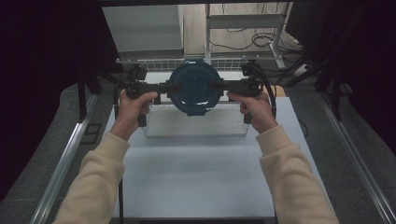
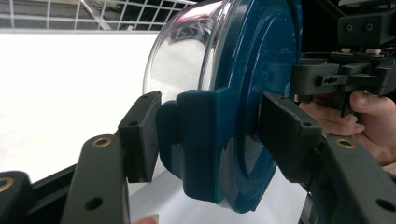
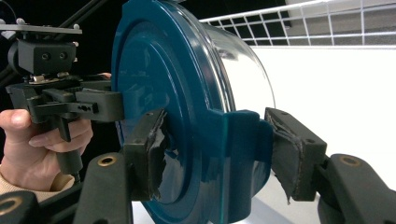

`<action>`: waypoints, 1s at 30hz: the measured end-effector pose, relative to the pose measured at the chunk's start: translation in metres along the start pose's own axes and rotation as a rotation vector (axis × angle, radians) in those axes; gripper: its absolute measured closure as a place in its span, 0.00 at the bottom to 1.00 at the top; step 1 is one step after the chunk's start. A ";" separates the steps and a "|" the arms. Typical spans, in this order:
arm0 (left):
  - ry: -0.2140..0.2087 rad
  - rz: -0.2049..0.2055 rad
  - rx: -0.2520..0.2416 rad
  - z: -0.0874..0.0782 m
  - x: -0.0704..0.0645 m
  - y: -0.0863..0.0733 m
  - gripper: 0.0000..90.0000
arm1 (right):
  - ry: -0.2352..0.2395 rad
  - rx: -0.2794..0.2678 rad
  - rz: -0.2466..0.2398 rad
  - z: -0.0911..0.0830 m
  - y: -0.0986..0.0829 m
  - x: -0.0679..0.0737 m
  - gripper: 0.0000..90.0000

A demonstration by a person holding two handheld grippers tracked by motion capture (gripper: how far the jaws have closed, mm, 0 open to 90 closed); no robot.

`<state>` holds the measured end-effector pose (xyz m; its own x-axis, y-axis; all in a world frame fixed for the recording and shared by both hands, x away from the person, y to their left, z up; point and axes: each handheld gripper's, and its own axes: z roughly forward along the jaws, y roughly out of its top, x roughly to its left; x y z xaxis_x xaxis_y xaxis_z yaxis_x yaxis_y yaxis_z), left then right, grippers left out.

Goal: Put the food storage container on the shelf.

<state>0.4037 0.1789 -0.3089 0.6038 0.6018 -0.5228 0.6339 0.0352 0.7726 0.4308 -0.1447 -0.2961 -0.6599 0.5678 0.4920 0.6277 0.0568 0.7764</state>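
step: lidded bowl (image 1: 194,88) held aloft | left gripper (image 2: 205,126), right gripper (image 3: 215,144) pinching lid tabs | next: probably level lowering onto table (image 1: 196,177)

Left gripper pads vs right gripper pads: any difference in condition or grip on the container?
The left gripper has smooth, intact pads; the right gripper has torn, frayed pads. In the high view the left gripper meets the lidded container from its left side, the right gripper from its right. Both are shut on a blue lid latch tab, holding the container above the table.
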 end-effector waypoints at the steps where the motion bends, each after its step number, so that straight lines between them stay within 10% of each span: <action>1: 0.000 -0.001 0.003 0.001 0.001 0.003 0.46 | 0.002 0.002 0.004 0.001 0.003 -0.001 0.45; 16: -0.022 -0.100 0.022 0.021 0.036 0.023 0.45 | -0.017 0.027 0.095 0.023 0.025 -0.028 0.45; 30: -0.097 -0.317 0.045 0.045 0.072 0.029 0.42 | -0.042 0.017 0.398 0.042 0.032 -0.062 0.44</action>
<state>0.4874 0.1880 -0.3401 0.4151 0.4881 -0.7678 0.8167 0.1720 0.5509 0.5090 -0.1430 -0.3184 -0.3460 0.5814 0.7364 0.8380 -0.1614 0.5212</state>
